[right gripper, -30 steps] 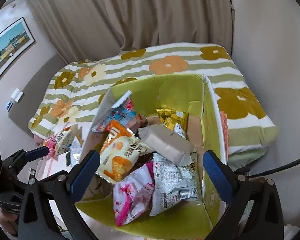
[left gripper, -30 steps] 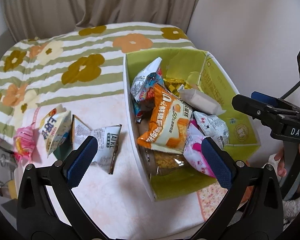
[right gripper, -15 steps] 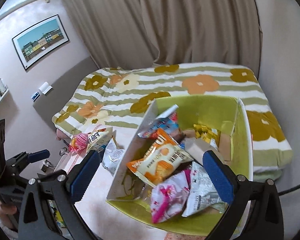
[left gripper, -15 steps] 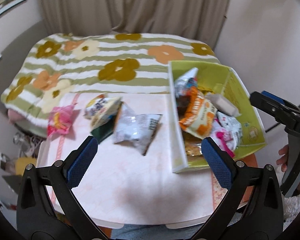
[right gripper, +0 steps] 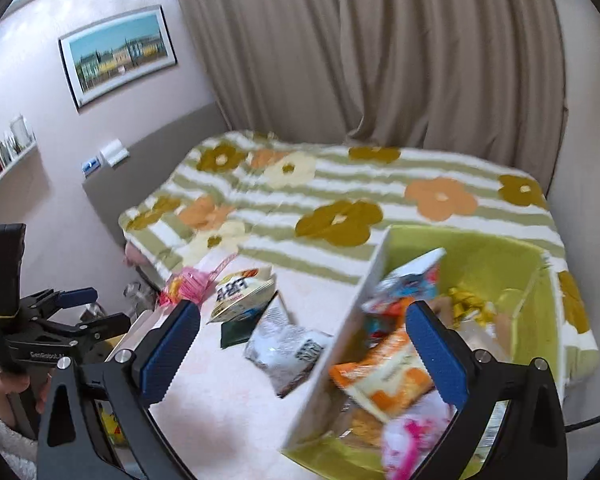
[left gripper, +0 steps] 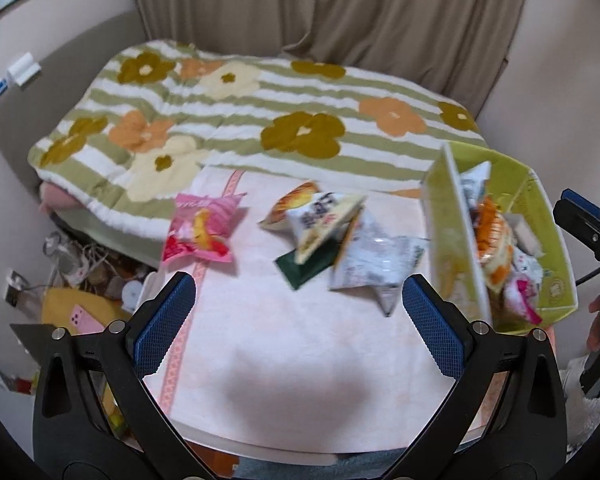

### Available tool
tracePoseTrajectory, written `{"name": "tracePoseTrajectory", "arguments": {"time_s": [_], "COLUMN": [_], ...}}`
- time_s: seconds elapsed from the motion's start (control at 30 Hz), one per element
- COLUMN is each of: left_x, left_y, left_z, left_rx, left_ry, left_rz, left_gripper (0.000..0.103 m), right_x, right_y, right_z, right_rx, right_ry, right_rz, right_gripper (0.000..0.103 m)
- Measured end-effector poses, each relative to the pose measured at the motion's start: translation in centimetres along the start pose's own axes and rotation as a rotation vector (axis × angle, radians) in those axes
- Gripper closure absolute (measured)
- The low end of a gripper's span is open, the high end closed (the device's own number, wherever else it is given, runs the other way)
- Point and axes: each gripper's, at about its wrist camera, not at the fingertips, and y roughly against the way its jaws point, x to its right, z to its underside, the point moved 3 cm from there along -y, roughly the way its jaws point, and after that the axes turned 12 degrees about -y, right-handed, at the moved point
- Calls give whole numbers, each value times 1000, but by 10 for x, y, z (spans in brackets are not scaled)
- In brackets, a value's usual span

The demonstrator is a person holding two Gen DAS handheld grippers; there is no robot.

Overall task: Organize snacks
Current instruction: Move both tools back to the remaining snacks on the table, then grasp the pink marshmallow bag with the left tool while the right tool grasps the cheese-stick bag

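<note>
A green box [left gripper: 548, 216] stands at the table's right and holds several snack packets; it also shows in the right wrist view [right gripper: 536, 280], with an orange packet [right gripper: 388, 376] on top. Loose on the pink tablecloth [left gripper: 284, 360] lie a pink packet [left gripper: 200, 232], a cream packet [left gripper: 320, 220] over a dark green one [left gripper: 304, 268], and a silver packet [left gripper: 376, 260]. My left gripper [left gripper: 298, 320] is open and empty above the table's near side. My right gripper [right gripper: 300, 344] is open and empty above the box's left wall.
A bed with a striped flower blanket [left gripper: 260, 112] lies behind the table. Clutter and a yellow cushion [left gripper: 80, 308] sit on the floor at the left. Curtains [right gripper: 380, 60] hang at the back. The table's front edge [left gripper: 300, 452] is near.
Both grippers have pulled back and up from the box. The left view has swung left, from the box to the loose packets on the table. Both stay open.
</note>
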Motion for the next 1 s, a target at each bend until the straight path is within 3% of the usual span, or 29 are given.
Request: {"name": "tracePoseTrajectory", "arguments": {"time_s": [0.27, 0.47, 0.7, 1.0], "left_x": [-93, -140, -156, -154], "left_y": [-57, -116, -178, -236], "left_z": [5, 1, -11, -11], "left_rx": [-98, -191, -260, -353], "left_ry": [82, 51, 63, 68], "left_rz": [78, 119, 177, 187], "left_gripper": [1, 1, 1, 3], "right_x": [-62, -89, -100, -107], "right_y": [-73, -129, -183, -251], "right_z": [-8, -6, -3, 9], "right_rx": [-94, -159, -266, -433], "right_ry": [59, 34, 80, 251], "right_rz": [41, 51, 88, 54], "right_gripper": [1, 1, 1, 1]}}
